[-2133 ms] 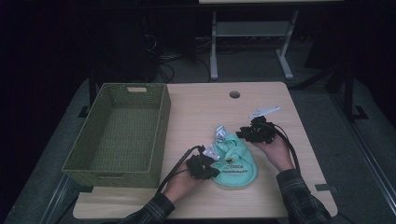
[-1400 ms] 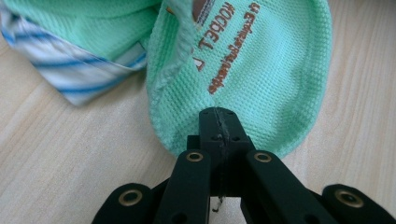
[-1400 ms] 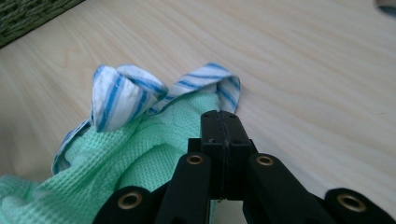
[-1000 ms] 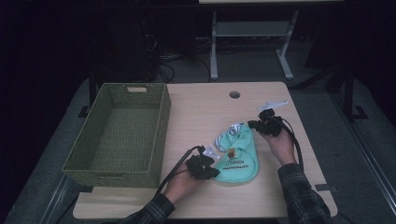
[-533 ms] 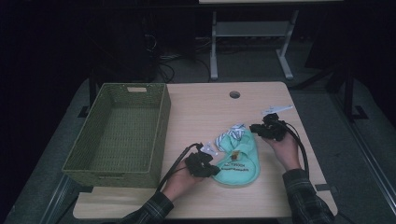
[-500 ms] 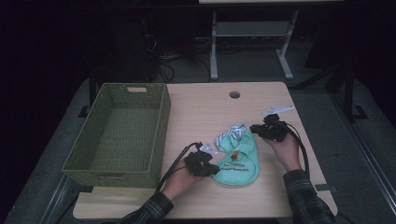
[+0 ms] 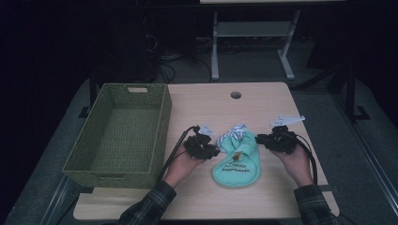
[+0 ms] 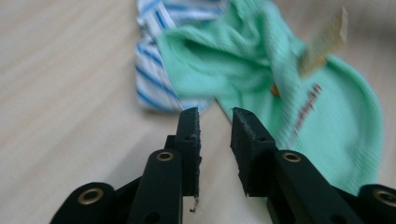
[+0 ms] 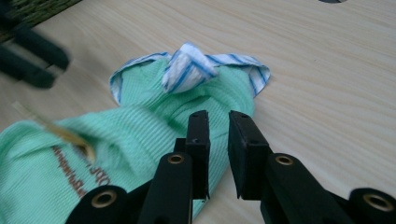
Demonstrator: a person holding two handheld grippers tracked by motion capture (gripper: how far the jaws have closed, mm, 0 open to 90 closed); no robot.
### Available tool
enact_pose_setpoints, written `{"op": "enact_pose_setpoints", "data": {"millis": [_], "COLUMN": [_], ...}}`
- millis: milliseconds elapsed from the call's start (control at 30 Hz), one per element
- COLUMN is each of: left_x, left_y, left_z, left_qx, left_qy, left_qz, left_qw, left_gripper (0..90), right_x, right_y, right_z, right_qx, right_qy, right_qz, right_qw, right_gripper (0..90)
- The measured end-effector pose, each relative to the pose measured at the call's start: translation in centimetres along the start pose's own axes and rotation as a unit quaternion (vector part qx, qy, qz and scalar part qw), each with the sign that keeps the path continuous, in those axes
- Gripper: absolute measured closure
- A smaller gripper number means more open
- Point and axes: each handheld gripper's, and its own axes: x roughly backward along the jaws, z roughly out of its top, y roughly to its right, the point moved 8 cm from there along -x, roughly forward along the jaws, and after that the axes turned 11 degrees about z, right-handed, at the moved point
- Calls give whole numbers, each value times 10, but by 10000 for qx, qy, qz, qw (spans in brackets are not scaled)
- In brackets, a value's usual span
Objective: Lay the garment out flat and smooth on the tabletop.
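A mint-green cloth (image 7: 238,164) with brown lettering lies flat on the wooden table (image 7: 202,101). A blue-and-white striped cloth (image 7: 237,131) is bunched at its far end. My left gripper (image 7: 215,151) sits at the green cloth's left edge. In the left gripper view it (image 8: 215,116) is open, with bare wood between the jaws just short of the striped cloth (image 8: 152,79) and green cloth (image 8: 261,79). My right gripper (image 7: 259,138) is at the cloth's right edge. It (image 9: 218,119) is slightly open over the green cloth's (image 9: 140,135) rim and holds nothing.
An empty green woven basket (image 7: 117,133) stands at the table's left. A round cable hole (image 7: 235,95) is near the far edge. A tan tag (image 8: 324,39) sticks up from the green cloth. Dark floor and a desk frame (image 7: 251,42) lie beyond the table.
The green cloth has gone from a crumpled heap to lying spread out toward the person. The right gripper moved right and a little back. The left gripper stayed at the cloth's left edge.
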Motion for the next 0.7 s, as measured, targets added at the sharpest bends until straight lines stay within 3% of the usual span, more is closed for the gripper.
{"op": "enact_pose_setpoints", "data": {"millis": [133, 267, 500, 600, 700], "left_x": [-11, -21, -42, -48, -53], "left_y": [-8, -12, -16, -13, -10], "left_z": [14, 21, 17, 13, 12], "left_qx": [-134, -136, -63, -107, -248], "left_qy": [-36, -48, -251, -343, -386], "left_qz": [158, 295, 298, 307, 415], "left_qw": [9998, 9995, 9992, 9989, 9981], "left_gripper": [647, 592, 575, 565, 588], "right_x": [3, 7, 4, 4, 1], "right_y": [-5, -10, -20, -23, -27], "right_z": [-8, -15, -34, -38, -47], "right_qx": [1, -29, -69, -106, -147], "right_qy": [-66, -21, -221, -197, -360], "right_qz": [29, 50, 110, 141, 196], "right_qw": [10000, 10000, 9997, 9996, 9991], "right_gripper": [762, 752, 724, 703, 684]}}
